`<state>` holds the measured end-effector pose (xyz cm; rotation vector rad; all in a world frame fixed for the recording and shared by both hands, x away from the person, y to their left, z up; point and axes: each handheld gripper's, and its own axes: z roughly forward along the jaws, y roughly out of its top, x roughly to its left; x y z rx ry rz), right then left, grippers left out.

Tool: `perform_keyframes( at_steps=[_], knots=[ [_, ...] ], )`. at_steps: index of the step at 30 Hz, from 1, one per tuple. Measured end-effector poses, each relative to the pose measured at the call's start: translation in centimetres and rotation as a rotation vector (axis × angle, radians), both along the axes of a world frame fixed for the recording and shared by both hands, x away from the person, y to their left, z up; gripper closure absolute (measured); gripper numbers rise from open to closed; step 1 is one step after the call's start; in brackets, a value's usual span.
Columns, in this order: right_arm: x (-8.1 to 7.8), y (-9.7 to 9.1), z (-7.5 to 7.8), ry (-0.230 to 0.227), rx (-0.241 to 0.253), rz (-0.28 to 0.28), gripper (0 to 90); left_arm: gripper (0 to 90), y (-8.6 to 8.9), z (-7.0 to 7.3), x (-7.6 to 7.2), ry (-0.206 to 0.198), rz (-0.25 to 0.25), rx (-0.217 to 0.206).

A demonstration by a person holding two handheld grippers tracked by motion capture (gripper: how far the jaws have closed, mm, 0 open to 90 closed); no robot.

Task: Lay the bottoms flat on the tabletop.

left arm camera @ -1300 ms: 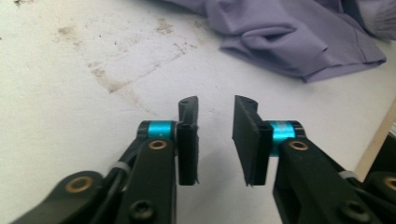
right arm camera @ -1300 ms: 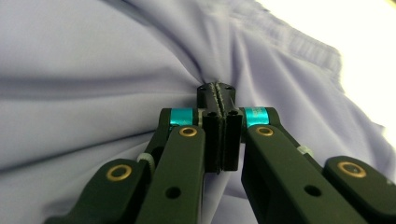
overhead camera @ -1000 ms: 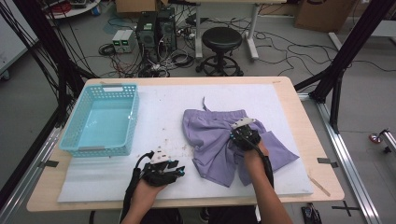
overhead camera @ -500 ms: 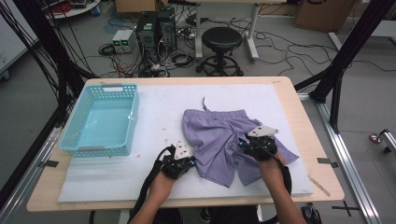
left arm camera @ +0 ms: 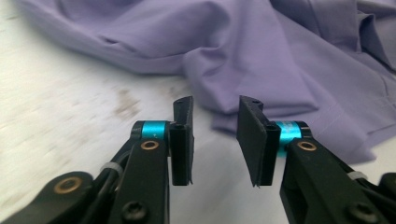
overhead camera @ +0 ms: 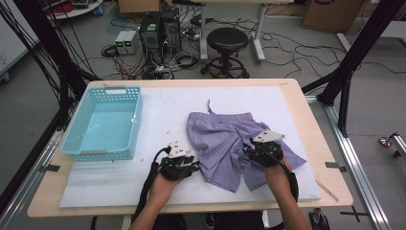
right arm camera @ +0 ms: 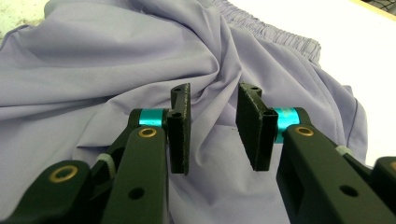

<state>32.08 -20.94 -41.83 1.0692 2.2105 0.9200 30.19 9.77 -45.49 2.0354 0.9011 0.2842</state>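
Near edge of the table (overhead camera: 306,120), high view: two forearms come in from the bottom, one gripper in each hand. Left gripper (overhead camera: 192,165) sits on the white mat (overhead camera: 163,105), just beside the left hem of the purple shorts (overhead camera: 225,143). Its jaws are parted with a clear gap and have just been opening; nothing is between them. In the left gripper view the left gripper (left arm camera: 215,135) points at a folded edge of the shorts (left arm camera: 280,60), the cloth lying just past the tips, apart from the pads, with stained white mat (left arm camera: 70,102) under and to the left.

Right gripper (overhead camera: 249,151) is over the shorts, on the right leg part, grey plate on top. In the right gripper view the right gripper (right arm camera: 214,128) has its jaws apart, hanging above wrinkled purple fabric (right arm camera: 93,79); the pads are not pinching it and the gap between them is free. Whether the tips touch the cloth, cannot tell.

The shorts lie crumpled mid-table on the mat, slightly right of centre, waistband toward the far side, drawstring (overhead camera: 209,106) sticking out at the far left corner. Elastic waistband (right arm camera: 275,35) shows beyond the right gripper.

Farther left: light blue basket (overhead camera: 76,139) on the mat, well apart from the shorts.

Beyond the table: black stool (overhead camera: 228,40), computer towers (overhead camera: 160,28), cables on the floor.
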Motion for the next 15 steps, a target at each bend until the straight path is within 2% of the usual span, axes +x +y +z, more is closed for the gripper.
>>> perform_keyframes(
  at_steps=[1,2,3,4,6,10,14,15],
  knots=[
    [0.0,-0.1,0.0,0.003,0.000,-0.001,66.5,66.0,-0.4,-0.2,0.1,0.000,-0.005,0.016],
    [0.0,-0.3,0.0,0.007,0.005,-0.005,66.5,72.2,-0.8,-0.4,0.1,0.003,-0.017,0.044],
    [-0.1,-0.5,0.0,0.009,0.006,-0.007,66.5,79.3,-1.0,-0.3,-0.1,-0.019,-0.007,0.069],
    [-0.1,-0.7,0.0,0.009,0.004,-0.009,66.5,87.4,-1.0,-0.3,-0.2,-0.025,-0.015,0.069],
    [-0.2,-0.8,0.0,0.010,0.008,-0.012,66.5,87.9,-1.2,-0.3,-0.5,-0.043,-0.026,0.088],
    [-0.2,-1.3,0.1,0.010,0.010,-0.023,66.5,88.3,-0.4,-0.3,-1.1,-0.040,-0.021,0.086],
    [-0.3,-1.4,0.1,0.010,0.014,-0.026,66.5,88.3,1.8,-0.2,-1.9,-0.043,0.013,0.085],
    [-0.4,-1.2,0.1,0.009,0.012,-0.021,66.5,88.3,3.3,0.0,-2.7,-0.043,0.036,0.079]
  ],
)
